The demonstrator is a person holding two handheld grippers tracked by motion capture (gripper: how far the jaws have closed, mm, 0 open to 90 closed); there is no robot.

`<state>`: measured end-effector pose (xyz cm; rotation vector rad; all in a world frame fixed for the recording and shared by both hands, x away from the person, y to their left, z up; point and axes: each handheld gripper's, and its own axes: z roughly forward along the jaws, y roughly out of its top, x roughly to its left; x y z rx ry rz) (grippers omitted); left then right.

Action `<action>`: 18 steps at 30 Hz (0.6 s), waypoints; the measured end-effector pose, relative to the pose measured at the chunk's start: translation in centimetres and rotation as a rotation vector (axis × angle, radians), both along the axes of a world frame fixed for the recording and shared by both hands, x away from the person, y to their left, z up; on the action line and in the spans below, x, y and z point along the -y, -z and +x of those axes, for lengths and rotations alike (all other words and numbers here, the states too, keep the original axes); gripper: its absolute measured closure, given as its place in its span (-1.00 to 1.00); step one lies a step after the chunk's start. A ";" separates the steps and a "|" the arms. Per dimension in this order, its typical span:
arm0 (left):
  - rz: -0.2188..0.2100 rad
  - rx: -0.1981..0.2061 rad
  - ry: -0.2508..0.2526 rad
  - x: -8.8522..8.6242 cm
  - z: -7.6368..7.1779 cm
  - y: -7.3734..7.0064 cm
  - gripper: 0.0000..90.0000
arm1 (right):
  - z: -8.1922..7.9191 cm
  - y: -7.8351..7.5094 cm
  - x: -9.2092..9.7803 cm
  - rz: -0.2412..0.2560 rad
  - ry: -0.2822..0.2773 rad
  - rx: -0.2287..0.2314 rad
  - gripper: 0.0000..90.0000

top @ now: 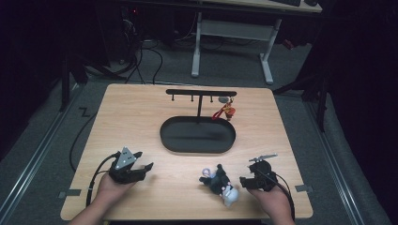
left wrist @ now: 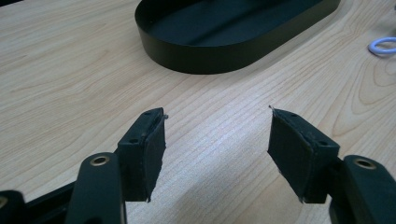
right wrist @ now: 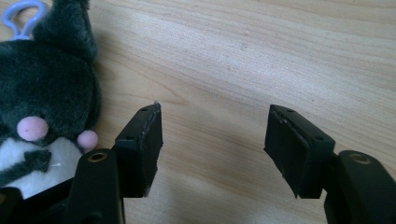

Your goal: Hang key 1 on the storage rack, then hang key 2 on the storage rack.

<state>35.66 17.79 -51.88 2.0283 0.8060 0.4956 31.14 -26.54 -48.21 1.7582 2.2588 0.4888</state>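
A black and white plush toy (top: 219, 184) with a lavender ring (right wrist: 21, 16) lies near the table's front edge, right of centre. My right gripper (top: 244, 182) sits just right of it, open, and in the right gripper view (right wrist: 212, 135) the plush (right wrist: 46, 93) lies beside the left jaw with bare wood between the jaws. At the front left my left gripper (top: 146, 169) rests open over bare wood (left wrist: 217, 135) and faces the black oval tray (left wrist: 224, 46). Behind the tray (top: 169, 140) stands a black T-shaped hook rack (top: 202, 92), with a red-orange keychain (top: 226, 111) hanging from its right end.
The wooden table (top: 131, 117) has bare wood on both sides of the tray. The lavender ring (left wrist: 383, 46) shows at the right edge of the left gripper view. A white-legged desk (top: 197, 47) and cables stand on the floor beyond the table.
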 end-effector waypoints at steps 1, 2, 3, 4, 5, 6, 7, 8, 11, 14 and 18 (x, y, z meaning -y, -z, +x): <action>-0.001 0.000 0.002 0.0 0.0 0.0 -0.18 | 0.1 -0.1 0.0 -0.003 -0.003 -0.007 -0.18; 0.001 -0.002 0.004 0.1 0.1 0.0 -0.18 | 0.2 -0.2 0.0 -0.008 -0.005 -0.015 -0.19; 0.002 -0.002 0.005 0.2 0.1 0.1 -0.18 | 0.4 -0.4 -0.1 -0.009 -0.007 -0.025 -0.20; 0.004 -0.003 0.007 0.2 0.1 0.1 -0.18 | 0.6 -0.5 -0.1 -0.002 -0.009 -0.037 -0.21; 0.006 -0.004 0.008 0.2 0.1 0.1 -0.18 | 0.7 -0.6 -0.1 0.000 -0.007 -0.047 -0.22; 0.008 -0.004 0.011 0.2 0.1 0.1 -0.18 | 0.8 -0.7 -0.1 -0.002 -0.011 -0.056 -0.23; 0.007 -0.004 0.012 0.3 0.1 0.1 -0.18 | 1.0 -0.7 -0.2 0.003 -0.012 -0.070 -0.24; 0.008 -0.005 0.013 0.3 0.1 0.1 -0.18 | 1.1 -0.8 -0.2 -0.003 -0.014 -0.080 -0.25; 0.010 -0.006 0.016 0.3 0.0 0.1 -0.19 | 1.5 -0.9 -0.5 -0.021 -0.025 -0.115 -0.27; 0.013 -0.001 0.018 0.2 -0.2 0.0 -0.19 | 1.6 -1.0 -0.7 -0.039 -0.039 -0.140 -0.27; 0.031 -0.008 0.015 -0.1 -0.4 0.1 -0.20 | 1.7 -1.0 -0.8 -0.056 -0.040 -0.184 -0.30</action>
